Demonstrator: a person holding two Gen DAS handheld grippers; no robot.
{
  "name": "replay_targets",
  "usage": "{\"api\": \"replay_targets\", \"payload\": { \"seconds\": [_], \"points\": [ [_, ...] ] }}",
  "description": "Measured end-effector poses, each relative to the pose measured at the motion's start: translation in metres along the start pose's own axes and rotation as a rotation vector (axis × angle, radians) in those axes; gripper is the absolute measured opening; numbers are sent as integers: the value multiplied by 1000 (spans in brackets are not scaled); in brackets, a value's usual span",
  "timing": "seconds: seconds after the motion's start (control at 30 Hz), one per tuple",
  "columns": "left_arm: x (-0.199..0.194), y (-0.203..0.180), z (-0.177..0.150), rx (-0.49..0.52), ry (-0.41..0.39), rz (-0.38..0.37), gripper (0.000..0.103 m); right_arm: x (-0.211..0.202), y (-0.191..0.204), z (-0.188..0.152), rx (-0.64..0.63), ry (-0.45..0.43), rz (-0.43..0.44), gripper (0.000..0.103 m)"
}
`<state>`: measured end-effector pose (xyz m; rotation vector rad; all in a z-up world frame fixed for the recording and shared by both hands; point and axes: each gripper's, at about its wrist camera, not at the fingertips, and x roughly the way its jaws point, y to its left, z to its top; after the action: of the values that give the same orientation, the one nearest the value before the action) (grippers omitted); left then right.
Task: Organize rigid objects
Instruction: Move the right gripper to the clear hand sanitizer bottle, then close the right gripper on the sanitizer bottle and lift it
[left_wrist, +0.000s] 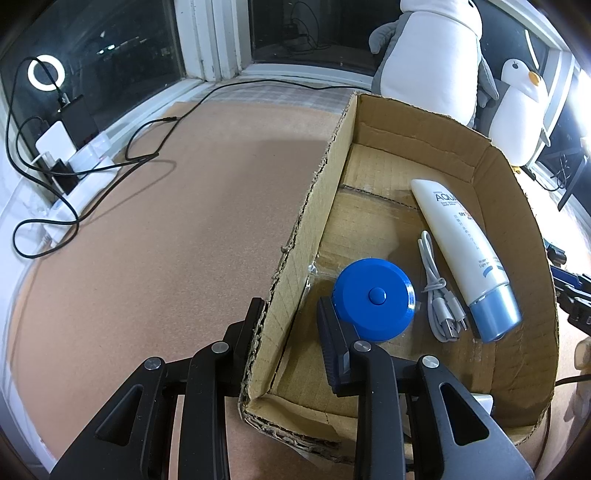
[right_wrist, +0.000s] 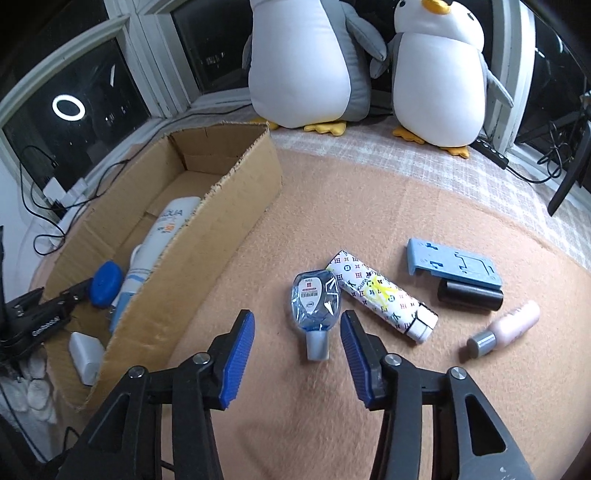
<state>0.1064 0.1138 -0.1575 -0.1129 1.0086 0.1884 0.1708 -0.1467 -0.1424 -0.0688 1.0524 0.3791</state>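
White tube reads "AQUA", lying in cardboard box.

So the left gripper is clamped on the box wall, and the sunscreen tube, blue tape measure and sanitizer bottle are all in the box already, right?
Not quite. The sanitizer bottle is not in the box; the right wrist view shows it lying on the blanket ahead of the right gripper. The left gripper clamping the wall, the sunscreen tube and the tape measure are as you said.

Clear sanitizer bottle flat on blanket
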Motion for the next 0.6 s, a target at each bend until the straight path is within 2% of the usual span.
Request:
{"api": "replay_targets", "payload": {
  "seconds": [0.2, 0.37, 0.53, 0.6],
  "points": [
    [0, 0, -1, -4, -1, 0, 27, 10, 5, 2, -36, 17, -32, 42],
    [0, 0, -1, -3, -1, 0, 27, 17, 9, 4, -69, 31, -58, 33],
    [0, 0, -1, -3, -1, -1, 27, 20, 13, 4, -103, 34, -83, 32],
    [0, 0, -1, -4, -1, -1, 27, 21, 14, 5, -105, 33, -83, 28]
  ]
}}
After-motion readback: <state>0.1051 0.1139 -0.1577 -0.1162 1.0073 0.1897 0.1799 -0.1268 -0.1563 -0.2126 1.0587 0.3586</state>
